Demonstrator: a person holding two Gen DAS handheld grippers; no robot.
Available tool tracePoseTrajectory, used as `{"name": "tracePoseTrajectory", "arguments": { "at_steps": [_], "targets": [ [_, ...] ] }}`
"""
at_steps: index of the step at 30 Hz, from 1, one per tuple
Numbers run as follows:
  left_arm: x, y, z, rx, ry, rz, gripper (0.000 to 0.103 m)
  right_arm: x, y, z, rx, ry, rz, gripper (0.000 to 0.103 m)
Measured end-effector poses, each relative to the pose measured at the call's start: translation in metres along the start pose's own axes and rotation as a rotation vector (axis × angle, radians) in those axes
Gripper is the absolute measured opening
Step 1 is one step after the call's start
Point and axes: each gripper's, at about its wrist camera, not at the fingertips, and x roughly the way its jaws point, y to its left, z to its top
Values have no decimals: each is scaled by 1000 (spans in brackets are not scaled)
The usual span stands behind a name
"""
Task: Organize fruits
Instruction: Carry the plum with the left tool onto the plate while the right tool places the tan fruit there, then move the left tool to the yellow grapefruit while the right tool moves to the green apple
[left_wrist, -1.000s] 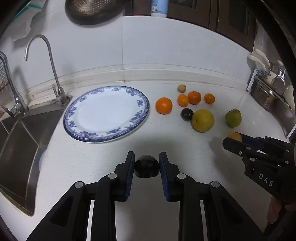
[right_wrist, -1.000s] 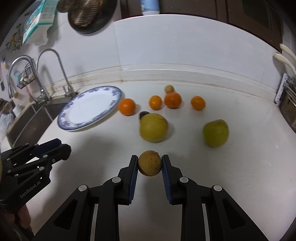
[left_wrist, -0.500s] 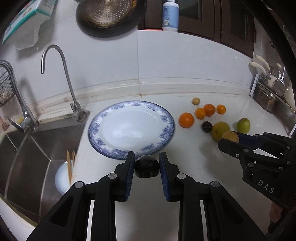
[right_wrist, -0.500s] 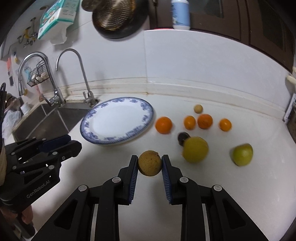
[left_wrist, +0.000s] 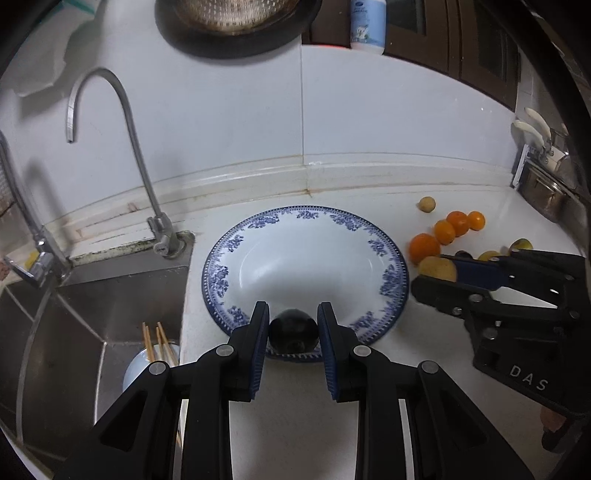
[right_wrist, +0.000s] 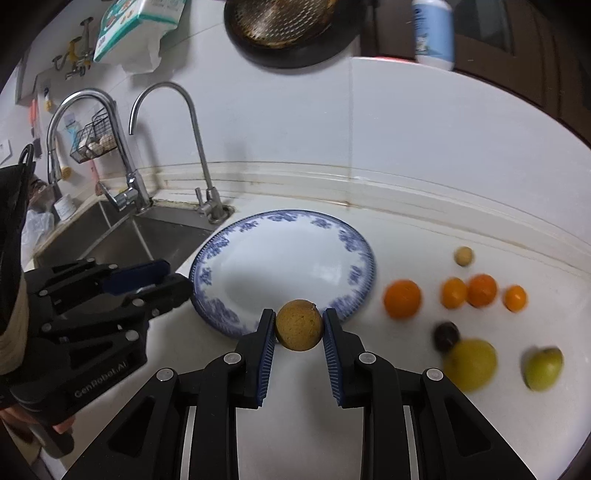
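on the side of my right gripper (left_wrist: 436, 271), seen from the left wrist view, i read "das" in pale letters on its black body. on the side of my left gripper (right_wrist: 173, 282), seen from the right wrist view, i read "genrobot.ai" along its black body. the bottle (right_wrist: 433, 34) on the ledge and the pack (right_wrist: 138, 26) on the wall both carry print, but it is too small and blurred for me to read.
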Motion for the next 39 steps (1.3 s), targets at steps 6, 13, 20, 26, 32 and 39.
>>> {"name": "tracePoseTrajectory", "arguments": {
  "at_steps": [6, 13, 20, 26, 32, 39],
  "targets": [
    [34, 11, 8, 18, 42, -31, 27, 40, -2, 10, -5, 55, 10, 27],
    [60, 13, 9, 33, 85, -48, 27, 74, -9, 11, -12, 109, 7, 27],
    [68, 13, 10, 49, 100, -59, 28, 83, -12, 12, 3, 119, 8, 27],
    [63, 14, 8, 54, 92, -43, 35, 79, -13, 11, -2, 101, -1, 38],
    [37, 14, 10, 22, 60, -28, 43, 54, -17, 8, 43, 61, -20, 38],
    [-12, -3, 8, 21, -38, -53, 58, 2, -21, -2, 102, -15, -63, 48]
  ]
}}
